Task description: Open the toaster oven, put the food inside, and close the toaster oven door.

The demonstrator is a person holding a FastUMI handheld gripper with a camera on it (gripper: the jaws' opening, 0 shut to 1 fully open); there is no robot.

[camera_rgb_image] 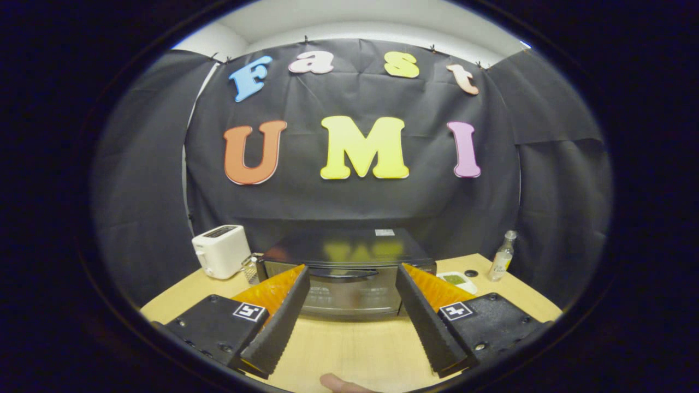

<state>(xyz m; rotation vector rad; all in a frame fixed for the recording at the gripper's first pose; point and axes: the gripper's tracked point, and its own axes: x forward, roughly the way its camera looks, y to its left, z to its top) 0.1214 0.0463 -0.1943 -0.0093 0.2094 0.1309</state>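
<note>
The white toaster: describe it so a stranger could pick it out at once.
On the wooden table, find the black toaster oven ahead of the open gripper. The white toaster stands just left of it, against the black cloth. It is the sole white boxy appliance, with slots on top.

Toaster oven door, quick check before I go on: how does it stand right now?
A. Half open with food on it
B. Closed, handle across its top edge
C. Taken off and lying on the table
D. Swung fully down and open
B: the toaster oven has its door upright and flush, with the handle across the top, while the hand-held gripper is open, its fingers spread to either side, short of it.
</note>
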